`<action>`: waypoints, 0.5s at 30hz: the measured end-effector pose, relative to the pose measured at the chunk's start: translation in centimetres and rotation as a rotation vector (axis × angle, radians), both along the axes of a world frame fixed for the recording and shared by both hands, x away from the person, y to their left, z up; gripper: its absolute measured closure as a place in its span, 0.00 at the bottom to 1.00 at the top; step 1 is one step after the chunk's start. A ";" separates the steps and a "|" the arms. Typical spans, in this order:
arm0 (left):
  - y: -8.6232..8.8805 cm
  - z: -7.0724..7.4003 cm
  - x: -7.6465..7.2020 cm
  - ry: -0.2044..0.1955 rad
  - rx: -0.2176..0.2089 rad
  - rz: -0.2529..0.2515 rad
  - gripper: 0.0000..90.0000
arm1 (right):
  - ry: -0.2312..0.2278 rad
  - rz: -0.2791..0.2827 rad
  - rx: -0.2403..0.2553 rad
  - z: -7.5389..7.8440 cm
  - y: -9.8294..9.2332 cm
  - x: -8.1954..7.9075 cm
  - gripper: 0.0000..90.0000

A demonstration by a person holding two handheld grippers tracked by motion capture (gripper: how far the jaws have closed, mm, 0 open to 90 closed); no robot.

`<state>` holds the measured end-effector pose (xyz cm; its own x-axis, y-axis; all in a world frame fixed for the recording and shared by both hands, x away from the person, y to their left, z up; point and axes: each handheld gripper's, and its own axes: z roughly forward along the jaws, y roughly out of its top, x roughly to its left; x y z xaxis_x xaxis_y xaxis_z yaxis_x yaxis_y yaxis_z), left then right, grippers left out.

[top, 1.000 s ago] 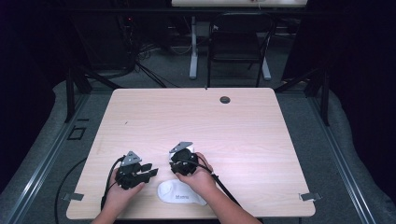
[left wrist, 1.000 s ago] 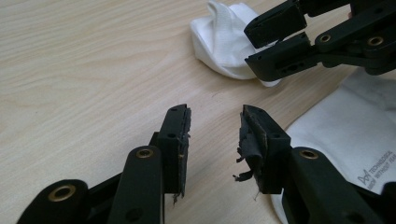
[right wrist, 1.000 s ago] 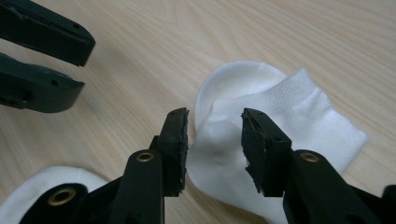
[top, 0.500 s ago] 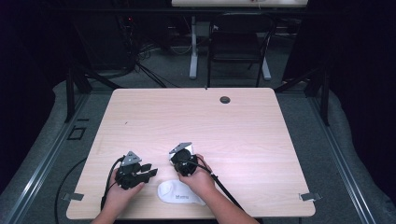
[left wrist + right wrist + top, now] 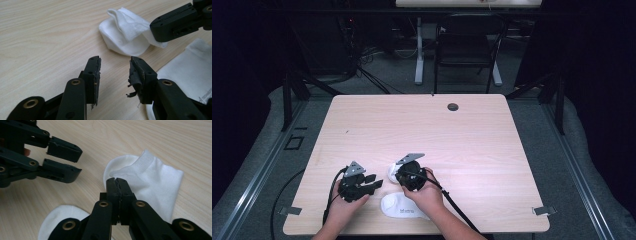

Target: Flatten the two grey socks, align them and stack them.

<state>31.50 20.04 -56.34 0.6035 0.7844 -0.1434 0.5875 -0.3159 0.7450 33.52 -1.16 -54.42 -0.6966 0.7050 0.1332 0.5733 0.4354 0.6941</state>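
Observation:
Two white socks lie near the table's front edge. One small folded sock (image 5: pixel 392 171) (image 5: pixel 125 37) (image 5: pixel 152 180) has its ribbed cuff turned up. A flat sock (image 5: pixel 404 207) (image 5: pixel 190 72) (image 5: pixel 62 217) with small print lies closer to the person. My right gripper (image 5: pixel 396 173) (image 5: pixel 117 181) (image 5: pixel 156 26) is shut, its tips pinching the folded sock's near edge with no gap between the jaws. My left gripper (image 5: pixel 376 181) (image 5: pixel 115 65) (image 5: pixel 78 162) is open and holds nothing. It rests low over bare wood just left of both socks, pointing at them.
The light wooden table (image 5: pixel 437 130) has a dark cable hole (image 5: pixel 453 106) near its far edge. Metal brackets (image 5: pixel 542 210) sit at the front corners. A black chair (image 5: pixel 467 50) and desk legs stand on the dark floor beyond. Cables trail off the front edge.
Both hands have stayed nearly still. A bit of the folded sock now shows to the left of the right gripper.

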 end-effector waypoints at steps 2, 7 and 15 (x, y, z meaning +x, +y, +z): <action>-0.3 0.0 0.2 -0.003 0.002 -0.001 0.66 | 0.000 -0.004 0.010 0.0 -0.1 -0.1 1.00; -0.8 0.2 0.6 -0.012 -0.024 0.020 0.64 | 0.002 -0.004 0.012 0.1 -0.2 -0.3 1.00; -1.9 0.1 2.2 0.005 -0.036 0.049 0.62 | 0.000 -0.006 0.025 0.2 -0.3 -0.5 1.00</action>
